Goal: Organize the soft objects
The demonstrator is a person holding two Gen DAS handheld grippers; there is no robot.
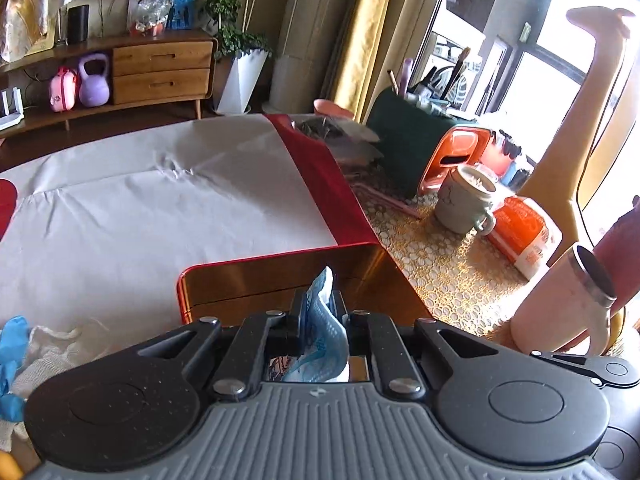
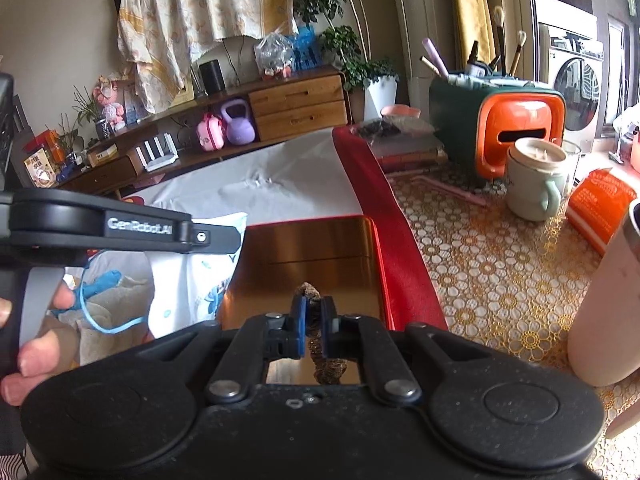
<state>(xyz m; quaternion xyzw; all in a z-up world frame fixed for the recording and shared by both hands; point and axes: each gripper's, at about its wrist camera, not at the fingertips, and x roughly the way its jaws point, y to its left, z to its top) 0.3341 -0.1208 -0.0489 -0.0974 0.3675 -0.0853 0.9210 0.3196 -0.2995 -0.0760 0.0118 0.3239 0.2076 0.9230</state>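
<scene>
My left gripper (image 1: pixel 319 302) is shut on a crumpled light blue face mask (image 1: pixel 326 332), which sticks up between the fingers. It hangs over the glossy brown inside of a red-rimmed box (image 1: pixel 183 280). My right gripper (image 2: pixel 314 305) is shut on a brown speckled fabric band (image 2: pixel 309 290) above the same box (image 2: pixel 380 264). At the left lie a blue glove (image 1: pixel 12 344) and white gauzy cloth (image 1: pixel 52 354). A white printed pouch (image 2: pixel 200 276) leans at the box's left edge. A hand (image 2: pixel 36 320) holds the left tool's handle.
A white sheet (image 1: pixel 160 200) covers the table behind the box. To the right, on a lace cloth (image 2: pixel 492 280), stand a pale green mug (image 2: pixel 534 184), an orange stool (image 2: pixel 520 136), an orange packet (image 2: pixel 600 204) and a white tumbler (image 1: pixel 560 308). A wooden sideboard (image 1: pixel 160 68) lines the far wall.
</scene>
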